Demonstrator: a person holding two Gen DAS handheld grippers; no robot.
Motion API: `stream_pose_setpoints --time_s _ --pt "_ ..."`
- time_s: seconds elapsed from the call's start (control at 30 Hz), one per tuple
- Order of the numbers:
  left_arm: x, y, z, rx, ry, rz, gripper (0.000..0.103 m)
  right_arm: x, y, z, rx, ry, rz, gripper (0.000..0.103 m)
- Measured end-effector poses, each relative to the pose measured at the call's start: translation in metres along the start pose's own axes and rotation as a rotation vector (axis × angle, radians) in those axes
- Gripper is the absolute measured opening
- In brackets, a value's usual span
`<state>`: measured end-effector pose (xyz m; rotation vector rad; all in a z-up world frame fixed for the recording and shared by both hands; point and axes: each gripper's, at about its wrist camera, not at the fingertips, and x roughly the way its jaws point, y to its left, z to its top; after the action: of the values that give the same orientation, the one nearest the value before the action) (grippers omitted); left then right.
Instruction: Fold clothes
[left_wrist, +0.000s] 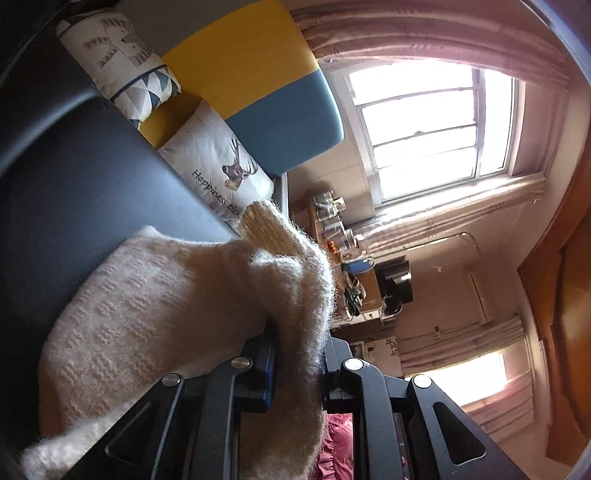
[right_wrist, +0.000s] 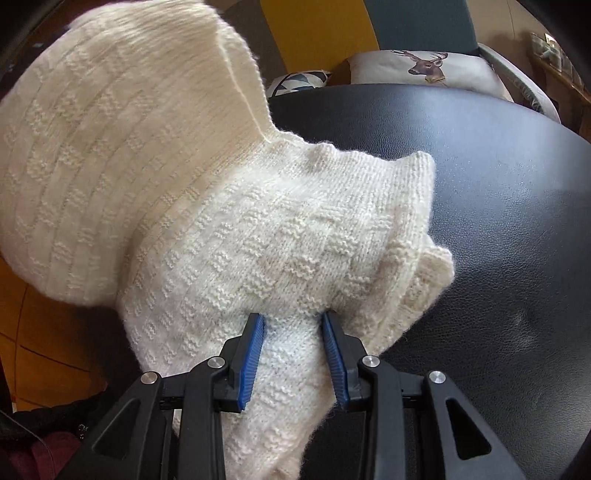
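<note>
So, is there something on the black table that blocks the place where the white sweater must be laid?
Nothing visible does. Both claws, left and right, grip the white sweater, and the black table beside it shows bare. The part under the sweater is hidden.

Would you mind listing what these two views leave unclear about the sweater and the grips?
- Left wrist: left hand-held gripper pads, buried in the sweater.
- Right wrist: sweater's lower end, cut by the bottom edge behind the right hand-held gripper.
- Both views: whole garment shape, bunched up.
</note>
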<state>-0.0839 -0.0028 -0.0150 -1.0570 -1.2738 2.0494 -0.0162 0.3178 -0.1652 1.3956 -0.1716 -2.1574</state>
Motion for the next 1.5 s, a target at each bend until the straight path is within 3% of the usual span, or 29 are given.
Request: stream_pose_setpoints --time_s 0.27,0.4,0.43,0.5,0.6,0.77,0.87,0.97,1.07,1.13,1.2,1.3,1.4,1.5 --pt "0.092 0.012 -0.057 0.073 0.217 0.188 0.017 -0.009 -0.015 -0.018 0.088 -0.066 0.133 0.035" --pt "0.115 0.031 -0.074 0.031 0.275 0.220 0.019 -0.013 -0.024 -0.024 0.112 -0.094 0.179 0.033" --pt "0.120 0.034 -0.077 0.016 0.285 0.218 0.020 -0.015 -0.027 -0.026 0.121 -0.105 0.194 0.033" --pt "0.121 0.032 -0.078 -0.024 0.300 0.163 0.041 -0.020 -0.031 -0.031 0.130 -0.128 0.218 0.033" --pt "0.114 0.011 -0.076 -0.042 0.336 0.051 0.051 -0.034 -0.037 -0.044 0.145 -0.159 0.228 0.032" --pt "0.057 -0.025 -0.050 0.102 0.287 -0.053 0.062 -0.070 -0.046 -0.081 0.155 -0.171 0.108 0.035" --pt "0.008 -0.002 -0.025 0.170 0.167 0.036 0.074 -0.104 -0.041 -0.101 0.156 -0.203 0.117 0.036" --pt "-0.033 0.041 -0.005 0.163 0.062 0.155 0.075 -0.127 -0.001 -0.102 0.107 -0.225 0.200 0.042" --pt "-0.054 0.083 -0.001 0.119 0.012 0.194 0.075 -0.122 0.034 -0.072 0.024 -0.204 0.305 0.063" --pt "-0.057 0.102 -0.005 0.129 0.005 0.222 0.075 -0.116 0.066 -0.063 -0.067 -0.154 0.325 0.073" --pt "-0.052 0.116 -0.016 0.165 0.033 0.244 0.074 -0.097 0.093 -0.054 -0.143 -0.082 0.288 0.073" --pt "-0.043 0.108 -0.036 0.295 0.100 0.187 0.074 -0.061 0.115 -0.041 -0.191 -0.015 0.222 0.073" --pt "-0.037 0.091 -0.056 0.445 0.195 0.116 0.074 -0.021 0.109 -0.025 -0.096 0.013 0.352 0.076" --pt "-0.026 0.088 -0.068 0.500 0.311 0.034 0.075 0.010 0.078 -0.022 0.143 0.039 0.598 0.076"
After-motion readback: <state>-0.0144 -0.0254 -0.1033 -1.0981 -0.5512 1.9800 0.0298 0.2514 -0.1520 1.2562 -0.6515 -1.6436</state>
